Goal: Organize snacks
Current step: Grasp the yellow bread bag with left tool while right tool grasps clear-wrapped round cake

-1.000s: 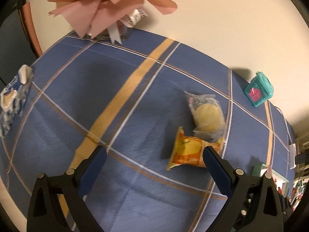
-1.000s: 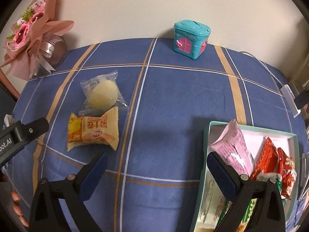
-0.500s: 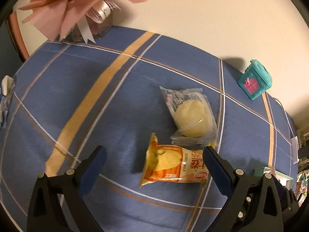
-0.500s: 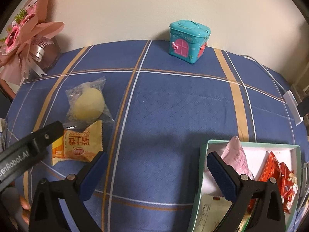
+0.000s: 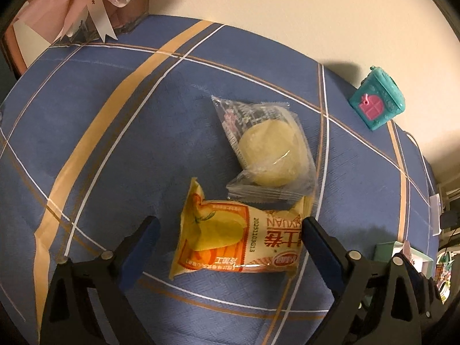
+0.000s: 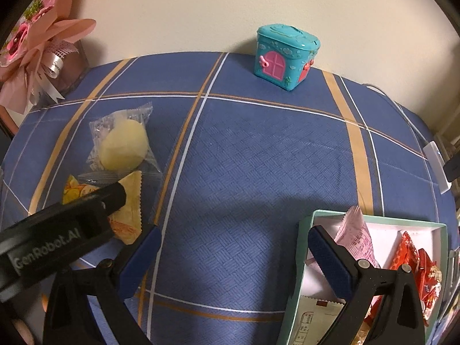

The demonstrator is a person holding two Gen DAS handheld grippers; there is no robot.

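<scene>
An orange and yellow snack packet [image 5: 238, 241] lies on the blue plaid cloth between the fingers of my left gripper [image 5: 230, 224]. The jaws are closing; the right fingertip [image 5: 309, 225] is at the packet's end and the left one stands clear of it. Just beyond lies a clear-wrapped round yellow cake [image 5: 270, 155]. In the right wrist view the left gripper's black body [image 6: 66, 230] covers part of the packet [image 6: 129, 201], below the cake [image 6: 123, 146]. My right gripper [image 6: 234, 230] is open over bare cloth beside the teal-rimmed box [image 6: 304, 258].
The box holds a pink packet [image 6: 356, 238] and red packets [image 6: 417, 264]. A teal toy house [image 6: 284, 57] stands at the back by the wall. A pink bouquet [image 6: 37, 46] fills the back left corner. A white adapter [image 6: 437, 164] lies at the right edge.
My left gripper has come down and forward over the orange packet, which now lies between its fingers, and the fingers have narrowed a little. The right gripper has hardly moved.
</scene>
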